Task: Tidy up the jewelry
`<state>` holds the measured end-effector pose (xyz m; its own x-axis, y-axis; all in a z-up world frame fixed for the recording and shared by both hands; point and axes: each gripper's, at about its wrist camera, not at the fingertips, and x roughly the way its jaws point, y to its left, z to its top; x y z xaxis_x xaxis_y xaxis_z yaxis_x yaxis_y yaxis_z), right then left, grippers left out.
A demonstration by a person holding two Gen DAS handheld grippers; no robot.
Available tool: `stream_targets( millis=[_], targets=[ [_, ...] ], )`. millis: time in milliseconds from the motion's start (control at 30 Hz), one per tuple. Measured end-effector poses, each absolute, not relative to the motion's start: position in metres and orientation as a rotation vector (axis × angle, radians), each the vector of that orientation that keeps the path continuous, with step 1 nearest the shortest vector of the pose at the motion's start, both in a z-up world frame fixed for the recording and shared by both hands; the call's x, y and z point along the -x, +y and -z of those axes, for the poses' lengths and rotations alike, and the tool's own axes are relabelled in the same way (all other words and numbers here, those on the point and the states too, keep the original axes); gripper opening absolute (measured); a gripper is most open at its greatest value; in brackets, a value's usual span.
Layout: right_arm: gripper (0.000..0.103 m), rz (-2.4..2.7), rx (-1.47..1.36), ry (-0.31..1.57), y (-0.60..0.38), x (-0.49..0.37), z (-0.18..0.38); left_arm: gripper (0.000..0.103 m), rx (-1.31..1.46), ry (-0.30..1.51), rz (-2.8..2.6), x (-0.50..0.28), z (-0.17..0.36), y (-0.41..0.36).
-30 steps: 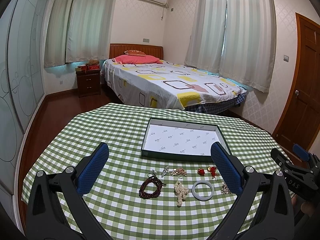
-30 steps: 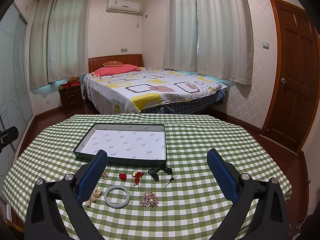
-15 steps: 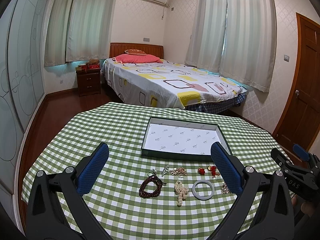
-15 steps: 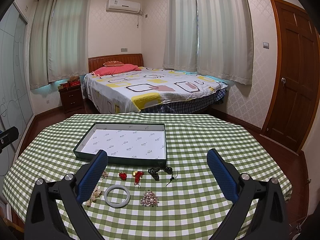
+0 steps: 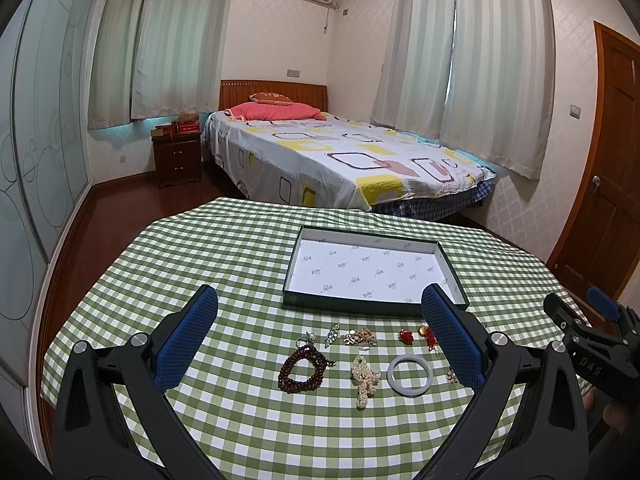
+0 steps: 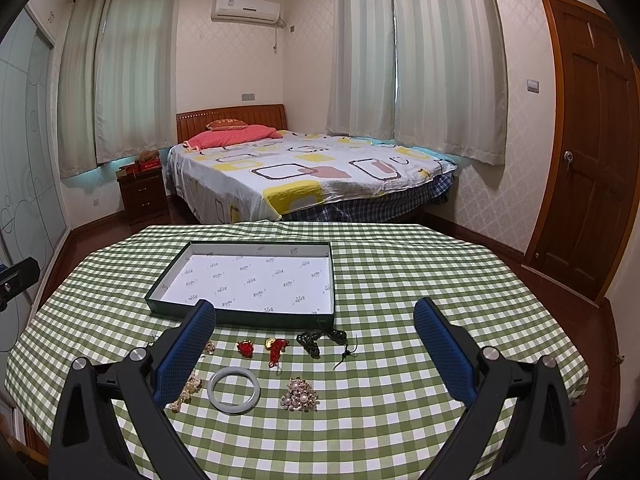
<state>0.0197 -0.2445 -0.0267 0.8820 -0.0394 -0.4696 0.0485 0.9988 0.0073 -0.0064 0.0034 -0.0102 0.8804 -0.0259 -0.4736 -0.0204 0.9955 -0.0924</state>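
A dark green box [image 5: 372,307] [image 6: 240,318] with a white lining stands empty on the checked tablecloth. In front of it lie a dark red bead bracelet [image 5: 303,369], a pearl piece [image 5: 364,375], a pale bangle [image 5: 409,374] [image 6: 233,390], red charms [image 5: 406,336] [image 6: 245,349], a black cord [image 6: 316,341] and a pearl brooch [image 6: 299,394]. My left gripper [image 5: 320,320] is open and empty above the jewelry. My right gripper [image 6: 314,334] is open and empty above the jewelry; it also shows at the right edge of the left wrist view [image 5: 580,332].
The green checked table [image 5: 200,260] drops off at its rounded edges. Beyond it stand a bed [image 5: 340,160], a nightstand [image 5: 178,156], curtains, and a wooden door [image 6: 592,140] at the right.
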Motion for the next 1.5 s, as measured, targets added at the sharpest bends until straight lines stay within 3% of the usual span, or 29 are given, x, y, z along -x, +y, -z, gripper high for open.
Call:
stream_targets(
  millis=[533, 900, 1500],
  targets=[
    [0.097, 0.048, -0.051, 0.567, -0.261, -0.045, 0.094, 0.099, 0.125, 0.591, -0.044, -0.035, 0.085, 0.031],
    [0.097, 0.045, -0.027, 0.656, -0.263, -0.063, 0.145, 0.099, 0.098, 0.751, -0.059, -0.065, 0.151, 0.035],
    [0.097, 0.033, -0.052, 0.740, -0.267, -0.085, 0.170, 0.099, 0.069, 0.937, -0.025, -0.117, 0.198, 0.021]
  ],
)
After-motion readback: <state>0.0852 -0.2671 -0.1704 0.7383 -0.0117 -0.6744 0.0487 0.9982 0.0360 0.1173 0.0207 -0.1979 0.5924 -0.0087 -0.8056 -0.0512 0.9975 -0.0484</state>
